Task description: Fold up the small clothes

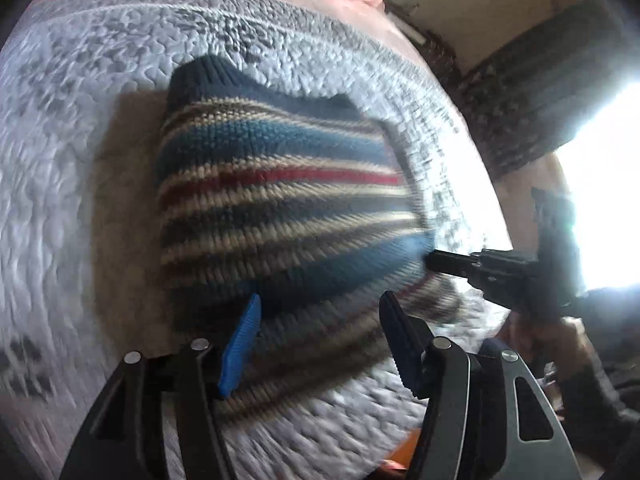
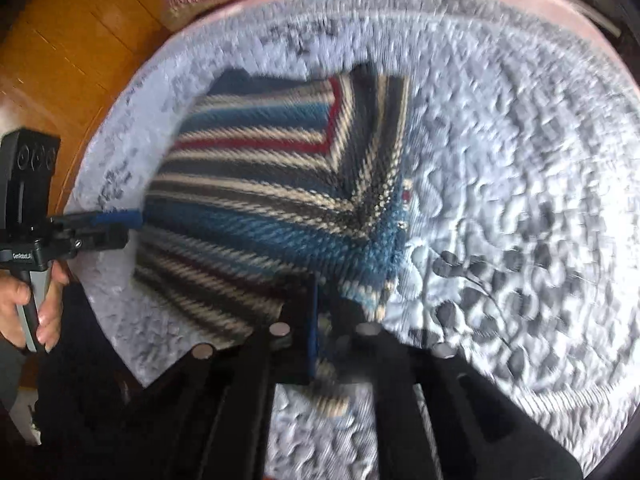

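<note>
Left gripper [image 1: 320, 340]: black linkage arms, silver round rivets, ridged blue pads [image 1: 240, 344] at the tips. Right gripper [image 2: 316, 344]: same black arms, same silver rivets. Dark sleeve [image 1: 592, 408] behind the hand [image 1: 560, 332] on its black handle.

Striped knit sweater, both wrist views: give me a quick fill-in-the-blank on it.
1. The striped knit sweater lies on a pale grey quilted ____.
2. The left gripper has its jaws ____, with blue pads either side of the knit.
3. The right gripper has its jaws ____ on the sweater's near edge.
4. The thinnest bright stripe is ____.

Missing: bedspread; open; shut; red
</note>
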`<state>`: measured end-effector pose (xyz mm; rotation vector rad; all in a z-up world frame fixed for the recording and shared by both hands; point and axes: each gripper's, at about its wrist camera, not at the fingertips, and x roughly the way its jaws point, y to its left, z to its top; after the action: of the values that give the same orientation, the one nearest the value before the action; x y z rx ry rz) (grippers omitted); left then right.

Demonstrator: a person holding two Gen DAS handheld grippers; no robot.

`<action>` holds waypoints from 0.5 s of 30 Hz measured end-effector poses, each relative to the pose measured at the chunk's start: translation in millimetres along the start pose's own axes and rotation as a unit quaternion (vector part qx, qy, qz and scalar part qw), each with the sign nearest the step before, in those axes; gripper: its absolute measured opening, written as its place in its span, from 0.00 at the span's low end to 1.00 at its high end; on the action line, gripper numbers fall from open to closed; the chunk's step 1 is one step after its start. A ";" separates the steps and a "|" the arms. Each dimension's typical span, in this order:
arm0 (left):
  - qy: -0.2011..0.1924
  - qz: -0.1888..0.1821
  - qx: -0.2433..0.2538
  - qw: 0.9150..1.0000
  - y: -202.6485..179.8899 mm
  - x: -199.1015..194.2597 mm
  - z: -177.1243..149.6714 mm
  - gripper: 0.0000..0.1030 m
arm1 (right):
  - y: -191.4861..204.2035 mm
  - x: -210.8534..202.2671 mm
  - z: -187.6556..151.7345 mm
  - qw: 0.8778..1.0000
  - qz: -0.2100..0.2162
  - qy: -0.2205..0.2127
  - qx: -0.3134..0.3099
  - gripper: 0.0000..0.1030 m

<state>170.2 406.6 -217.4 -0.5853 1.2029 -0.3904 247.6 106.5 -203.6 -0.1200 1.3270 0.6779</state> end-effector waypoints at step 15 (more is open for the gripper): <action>-0.031 0.141 0.000 0.990 -15.3 -43.2 -71.3 0.86 | 25.4 -30.0 -61.3 0.999 -0.041 -0.020 0.012 0.43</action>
<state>89.1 404.0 -192.7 -0.4156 1.2058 -0.1325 179.8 87.7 -184.9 -0.1400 1.2853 0.5913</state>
